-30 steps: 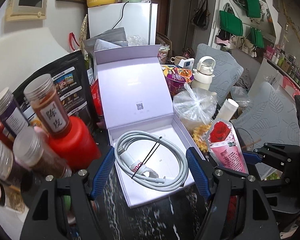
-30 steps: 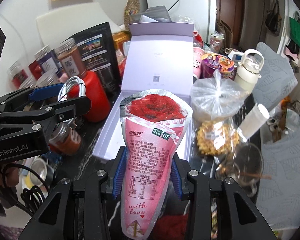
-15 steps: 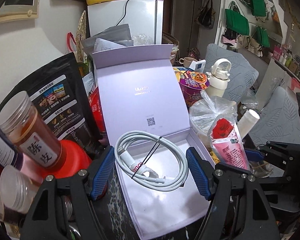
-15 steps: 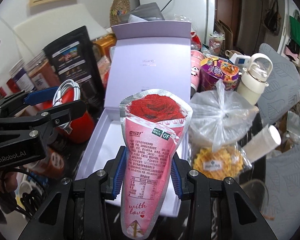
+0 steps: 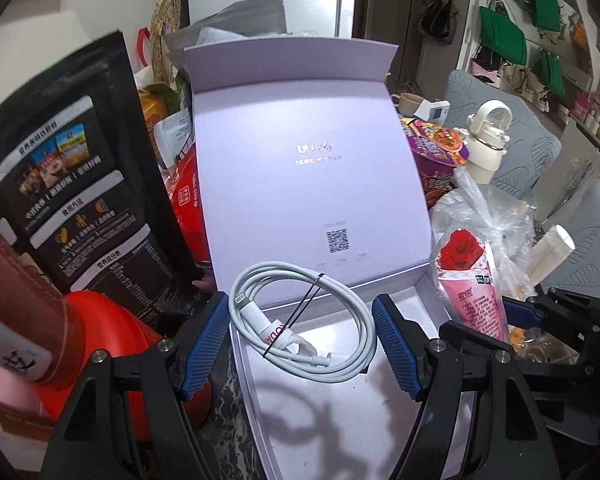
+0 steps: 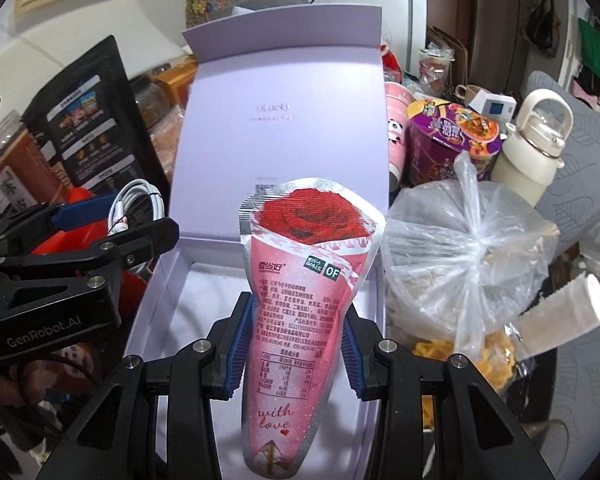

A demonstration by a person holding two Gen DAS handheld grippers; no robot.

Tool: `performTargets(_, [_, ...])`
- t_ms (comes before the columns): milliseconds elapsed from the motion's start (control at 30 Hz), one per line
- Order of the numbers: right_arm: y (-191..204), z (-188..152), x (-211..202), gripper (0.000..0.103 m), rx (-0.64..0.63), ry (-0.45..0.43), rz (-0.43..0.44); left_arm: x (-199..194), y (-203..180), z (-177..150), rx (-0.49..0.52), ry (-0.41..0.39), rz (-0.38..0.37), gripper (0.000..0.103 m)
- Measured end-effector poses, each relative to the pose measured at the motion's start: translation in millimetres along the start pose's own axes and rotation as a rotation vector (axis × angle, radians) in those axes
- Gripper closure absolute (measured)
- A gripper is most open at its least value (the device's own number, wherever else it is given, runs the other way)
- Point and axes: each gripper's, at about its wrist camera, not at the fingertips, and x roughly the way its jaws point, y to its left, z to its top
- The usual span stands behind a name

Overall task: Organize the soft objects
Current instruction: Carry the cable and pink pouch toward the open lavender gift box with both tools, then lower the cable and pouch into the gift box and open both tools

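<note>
A coiled white cable (image 5: 304, 320) tied with a black band sits between the blue pads of my left gripper (image 5: 300, 322), which is shut on it and holds it over the near end of an open lilac box (image 5: 308, 168). My right gripper (image 6: 298, 320) is shut on a pink pouch printed with a red rose (image 6: 304, 248), upright above the box's white tray (image 6: 204, 292). The box lid (image 6: 284, 120) stands up behind both. In the right wrist view the cable (image 6: 136, 208) shows at the left. The pouch (image 5: 468, 280) appears at the right of the left wrist view.
A black stand-up pouch (image 5: 72, 184), a red jar (image 5: 100, 328) and a brown spice jar (image 5: 12, 304) crowd the box's left side. On its right are a knotted clear bag of snacks (image 6: 468, 248), a cream bottle (image 6: 532, 148) and a purple noodle cup (image 6: 452, 136).
Both grippers have moved forward and lower toward the open box, which now fills more of each view. The cable and the pouch remain gripped as before.
</note>
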Motion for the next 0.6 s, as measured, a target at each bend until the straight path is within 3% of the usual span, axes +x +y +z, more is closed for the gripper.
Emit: performTargets(600, [-7,-5,60,0.062,-0.005,0.044,-0.027,71,8,-18,-0.025,0.088,0.062,0.03])
